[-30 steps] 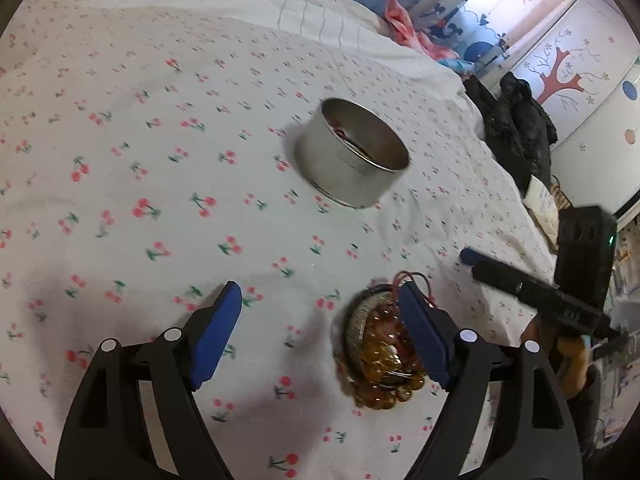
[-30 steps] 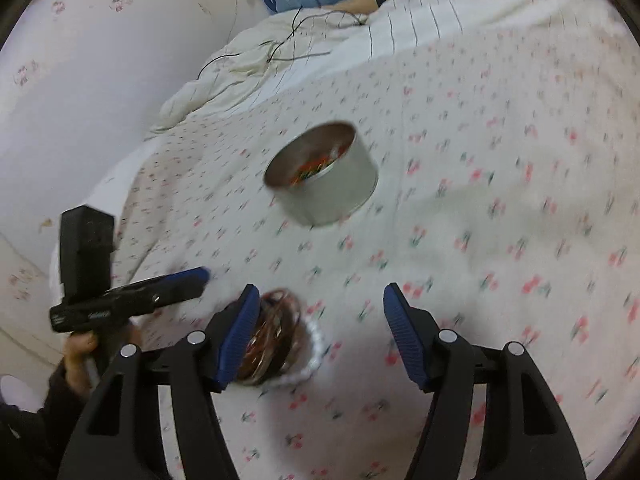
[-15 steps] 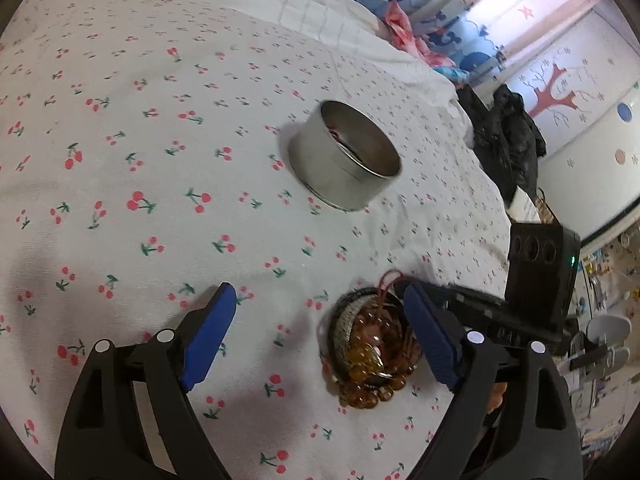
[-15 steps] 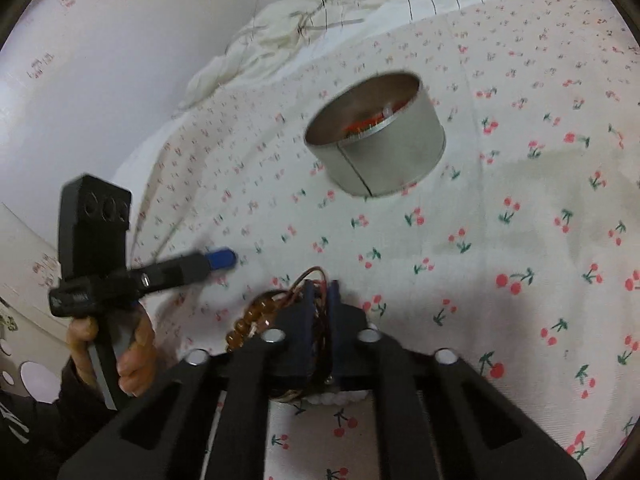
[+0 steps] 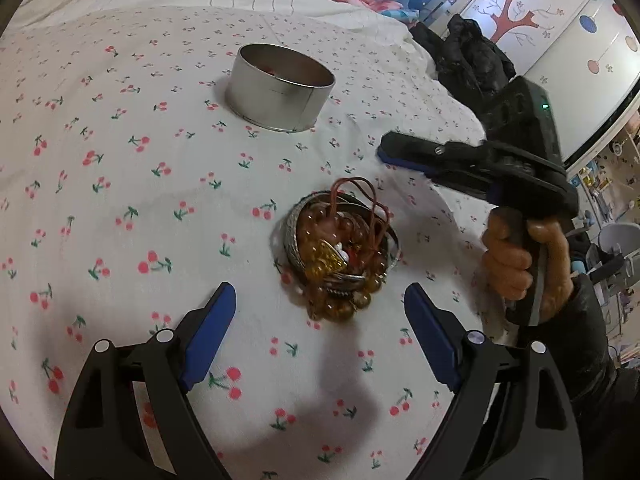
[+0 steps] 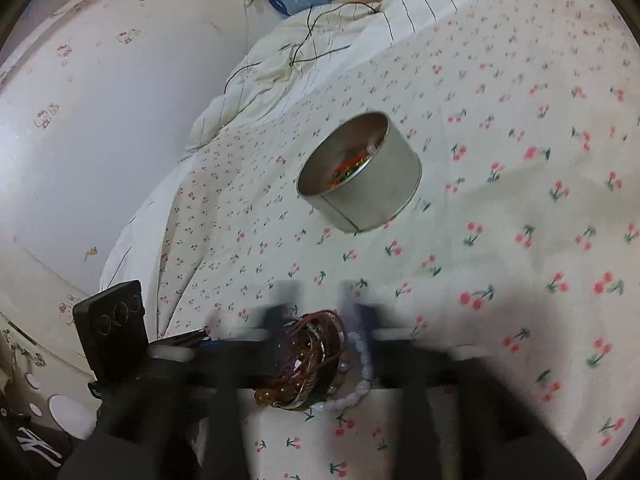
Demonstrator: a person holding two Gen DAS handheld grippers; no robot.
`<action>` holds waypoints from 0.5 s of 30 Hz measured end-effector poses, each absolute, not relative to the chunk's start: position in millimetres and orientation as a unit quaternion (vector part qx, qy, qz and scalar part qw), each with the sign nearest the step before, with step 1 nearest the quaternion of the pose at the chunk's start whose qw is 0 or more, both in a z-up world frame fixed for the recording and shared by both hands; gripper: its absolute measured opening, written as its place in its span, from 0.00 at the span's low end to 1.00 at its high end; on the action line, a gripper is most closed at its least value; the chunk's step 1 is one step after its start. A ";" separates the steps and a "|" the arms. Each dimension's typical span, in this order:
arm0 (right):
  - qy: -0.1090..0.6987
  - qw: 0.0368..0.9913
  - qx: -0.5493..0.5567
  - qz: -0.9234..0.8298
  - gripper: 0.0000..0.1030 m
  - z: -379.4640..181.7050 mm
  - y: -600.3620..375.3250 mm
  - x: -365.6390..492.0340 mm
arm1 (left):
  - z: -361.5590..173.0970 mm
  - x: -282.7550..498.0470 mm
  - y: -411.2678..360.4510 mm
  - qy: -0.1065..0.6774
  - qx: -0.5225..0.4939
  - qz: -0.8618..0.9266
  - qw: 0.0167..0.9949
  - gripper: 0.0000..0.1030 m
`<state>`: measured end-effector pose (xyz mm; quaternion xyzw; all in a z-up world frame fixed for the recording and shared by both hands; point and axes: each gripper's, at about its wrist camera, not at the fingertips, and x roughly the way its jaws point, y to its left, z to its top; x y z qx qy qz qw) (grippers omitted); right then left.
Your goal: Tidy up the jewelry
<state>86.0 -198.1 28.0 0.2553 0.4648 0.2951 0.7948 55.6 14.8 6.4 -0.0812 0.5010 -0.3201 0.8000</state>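
Half a second ago clamped on the jewelry pile (image 5: 340, 256), the right hand-held gripper (image 6: 320, 312) is opening around it with nothing lifted, the left hand-held gripper (image 5: 320, 332) gapes empty, so the pile remains on the bed (image 5: 120, 184), short of the tin (image 5: 280, 86).

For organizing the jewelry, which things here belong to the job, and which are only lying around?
Belongs to the job:
- pile of bracelets
- round metal tin, something colourful inside

Only lying around:
- black garment
- thin black cable
- striped quilt
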 end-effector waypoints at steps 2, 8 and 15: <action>0.474 0.792 0.243 0.300 0.75 24.5 -189.2 85.6 | 6.3 55.1 15.1 0.501 -0.081 -0.322 0.799 0.81; 0.503 0.782 0.189 0.316 0.16 10.2 -163.7 84.4 | 5.9 52.1 10.1 0.495 -0.063 -0.321 0.805 0.82; 0.451 0.800 0.217 0.333 0.04 27.6 -177.1 78.3 | 8.9 44.5 3.5 0.477 -0.044 -0.327 0.815 0.82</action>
